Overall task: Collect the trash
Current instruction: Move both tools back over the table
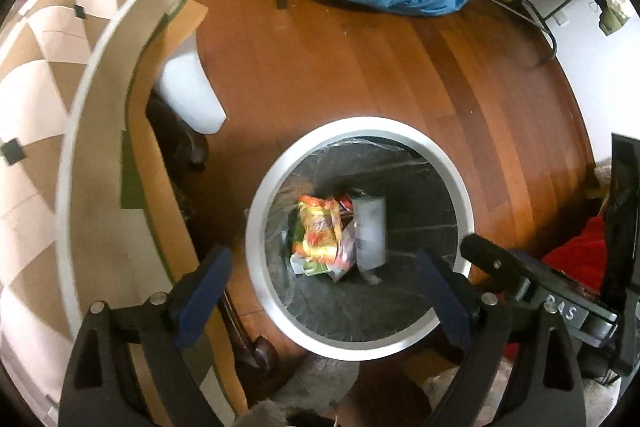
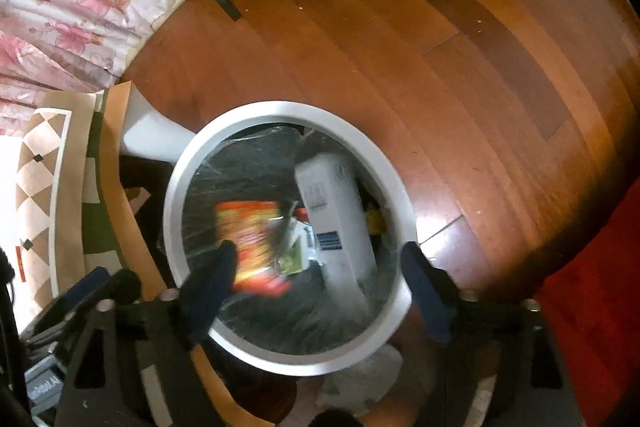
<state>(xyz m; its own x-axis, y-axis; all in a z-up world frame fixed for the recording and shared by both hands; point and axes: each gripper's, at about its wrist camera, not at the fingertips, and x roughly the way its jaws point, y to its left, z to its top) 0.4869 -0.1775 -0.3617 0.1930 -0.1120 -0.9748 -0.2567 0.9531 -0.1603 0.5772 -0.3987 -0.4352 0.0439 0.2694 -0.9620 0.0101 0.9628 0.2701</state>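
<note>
Looking straight down, you have both grippers above the trash bin, which stands on the wooden floor. Your left gripper is wide open and holds nothing; your right gripper also. The orange snack wrapper and the white carton lie inside the bin, directly below the right gripper, carton's long axis pointing away from you.
</note>
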